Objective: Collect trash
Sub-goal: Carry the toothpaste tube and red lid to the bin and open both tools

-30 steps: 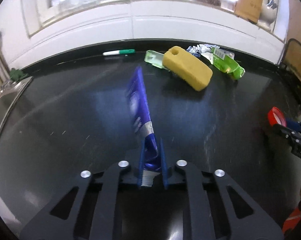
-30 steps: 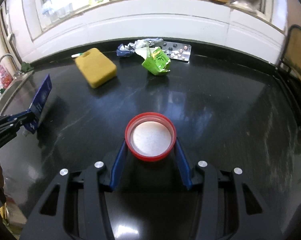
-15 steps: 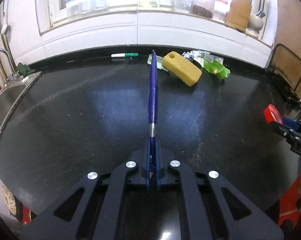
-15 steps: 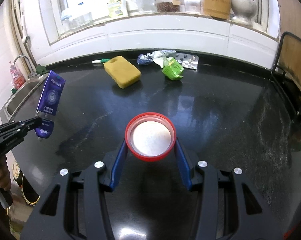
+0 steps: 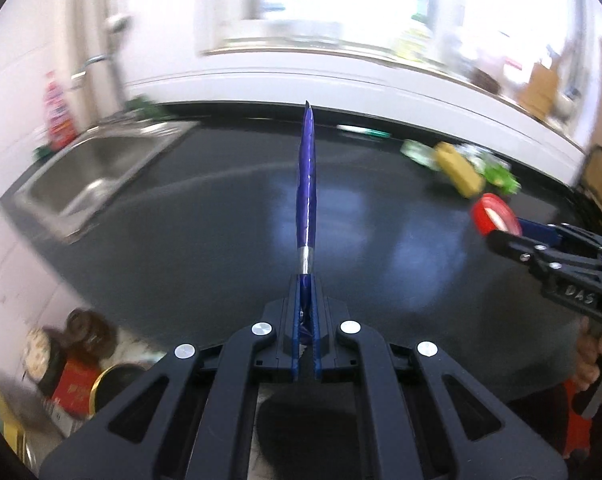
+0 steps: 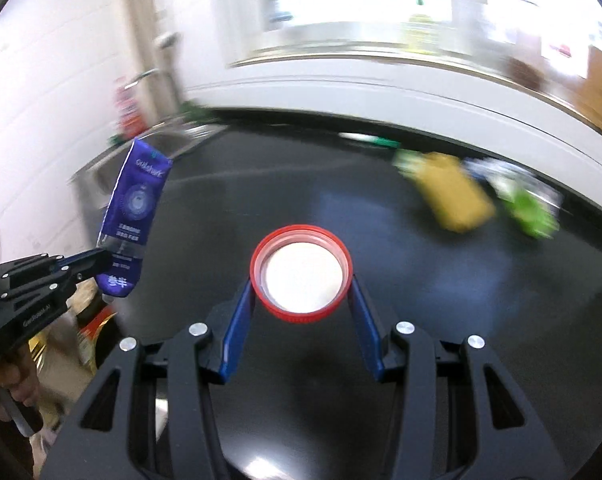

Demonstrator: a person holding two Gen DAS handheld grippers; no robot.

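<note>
My left gripper [image 5: 308, 284] is shut on a flattened blue tube [image 5: 307, 184], held edge-on and upright above the black counter [image 5: 205, 240]; the tube's printed face shows in the right wrist view [image 6: 135, 212]. My right gripper [image 6: 301, 280] is shut on a red lid [image 6: 301, 274] with a white inside, held above the counter; the lid also shows at the right of the left wrist view [image 5: 495, 216]. More trash lies at the far right of the counter: a green wrapper [image 6: 531, 210] and crumpled foil [image 6: 485, 166].
A steel sink [image 5: 97, 172] lies at the counter's left end, with a red bottle [image 5: 59, 116] beside it. A yellow sponge [image 6: 455, 196] and a green-capped marker [image 5: 363, 131] lie near the back wall. Tins and boxes [image 5: 73, 364] sit below the counter's near-left edge.
Both grippers have swung left and back with their loads; the sink and the floor clutter have come into view. The sponge and wrappers have shifted to the right. Both grips are unchanged.
</note>
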